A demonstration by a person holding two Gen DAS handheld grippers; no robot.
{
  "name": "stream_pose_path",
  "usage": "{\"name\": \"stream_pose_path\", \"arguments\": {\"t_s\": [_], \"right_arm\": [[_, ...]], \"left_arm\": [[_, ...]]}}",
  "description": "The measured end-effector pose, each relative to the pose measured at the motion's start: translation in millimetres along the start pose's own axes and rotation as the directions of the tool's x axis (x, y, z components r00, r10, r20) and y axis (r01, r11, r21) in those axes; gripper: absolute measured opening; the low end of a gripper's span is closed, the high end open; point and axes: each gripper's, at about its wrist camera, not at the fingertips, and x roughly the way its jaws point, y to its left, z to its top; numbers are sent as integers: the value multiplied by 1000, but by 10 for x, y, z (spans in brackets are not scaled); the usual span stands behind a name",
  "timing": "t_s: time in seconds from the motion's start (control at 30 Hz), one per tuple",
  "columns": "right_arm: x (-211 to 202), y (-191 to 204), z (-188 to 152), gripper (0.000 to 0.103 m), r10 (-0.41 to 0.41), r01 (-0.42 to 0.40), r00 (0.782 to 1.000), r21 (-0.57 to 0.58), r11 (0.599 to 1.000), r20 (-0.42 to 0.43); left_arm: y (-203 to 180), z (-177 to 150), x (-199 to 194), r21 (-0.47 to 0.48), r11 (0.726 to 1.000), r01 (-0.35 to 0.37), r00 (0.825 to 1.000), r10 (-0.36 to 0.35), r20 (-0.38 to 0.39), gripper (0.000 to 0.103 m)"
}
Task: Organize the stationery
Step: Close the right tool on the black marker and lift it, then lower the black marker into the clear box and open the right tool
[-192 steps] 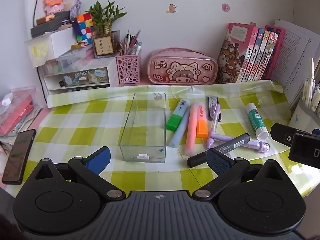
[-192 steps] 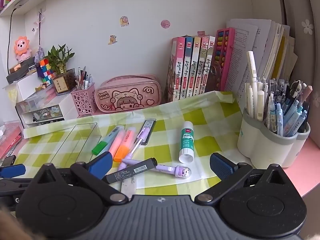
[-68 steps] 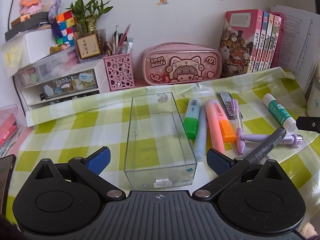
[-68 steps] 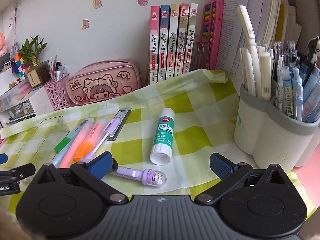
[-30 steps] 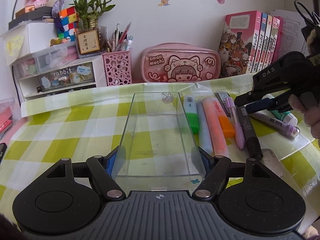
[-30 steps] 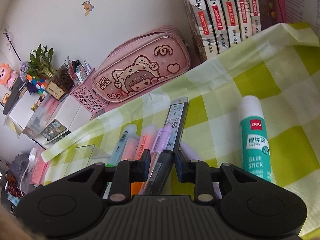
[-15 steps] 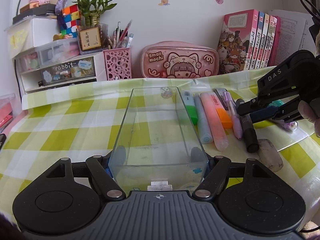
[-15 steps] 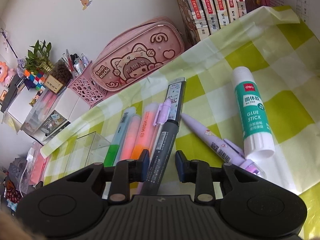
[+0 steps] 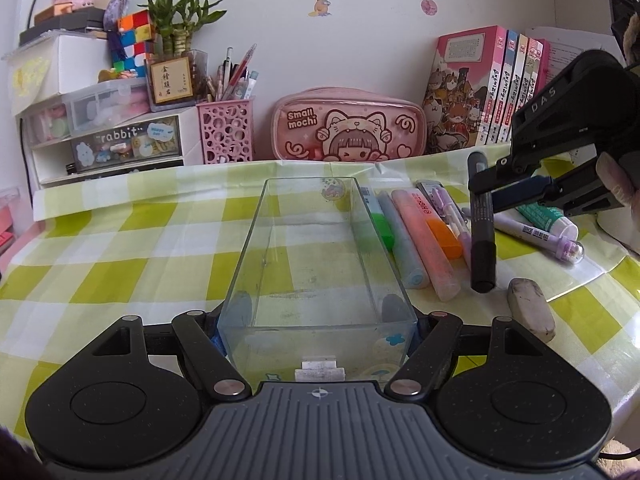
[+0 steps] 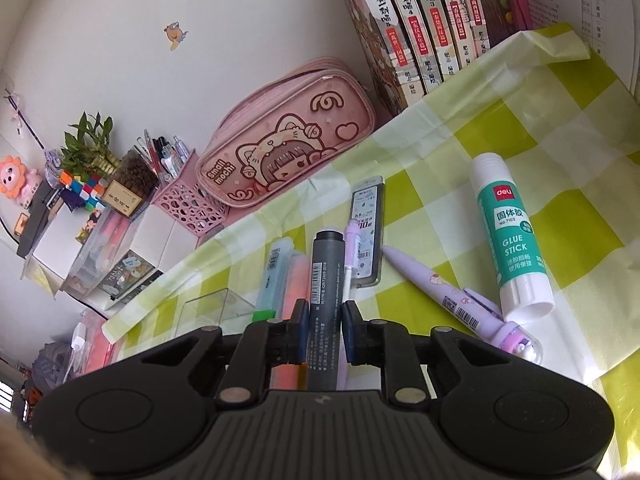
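My left gripper (image 9: 316, 316) is shut on the near end of a clear plastic box (image 9: 316, 248) that stands on the checked tablecloth. My right gripper (image 10: 324, 320) is shut on a black marker (image 10: 325, 280); in the left wrist view the marker (image 9: 482, 224) hangs nearly upright above the cloth, right of the box, held by the right gripper (image 9: 516, 194). Highlighters (image 9: 424, 236) and a purple pencil (image 9: 454, 218) lie beside the box. A purple pen (image 10: 452, 296) and a glue stick (image 10: 508, 236) lie further right.
A grey eraser (image 9: 530, 308) lies at the front right. A lead case (image 10: 368, 228) lies behind the pens. A pink pencil case (image 9: 348, 124), a pink pen basket (image 9: 226, 128), drawers (image 9: 108, 140) and books (image 9: 484, 84) line the back wall.
My right gripper has lifted the black marker off the cloth and tipped it nearly upright. My left gripper stays shut on the box.
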Motion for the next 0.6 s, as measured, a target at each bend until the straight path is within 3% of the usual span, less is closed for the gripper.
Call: {"name": "stream_pose_path", "arguments": {"t_s": [0.3,0.43,0.6], "right_arm": [[-390,391,170,21,51,-45,994,-61,997,100],[-428,616,171,21,112,-104,991,-103,989,69],[-212,840,70,21,150,-153,988,-125,980,-34]], "left_arm": [[11,-18,-10,-2,1000,14,1000,-14,13,73],[24,-17,-10,-8,1000,18,1000,-18,16,73],[25,-22,-16,-10,1000,19,1000,-19,18,73]]}}
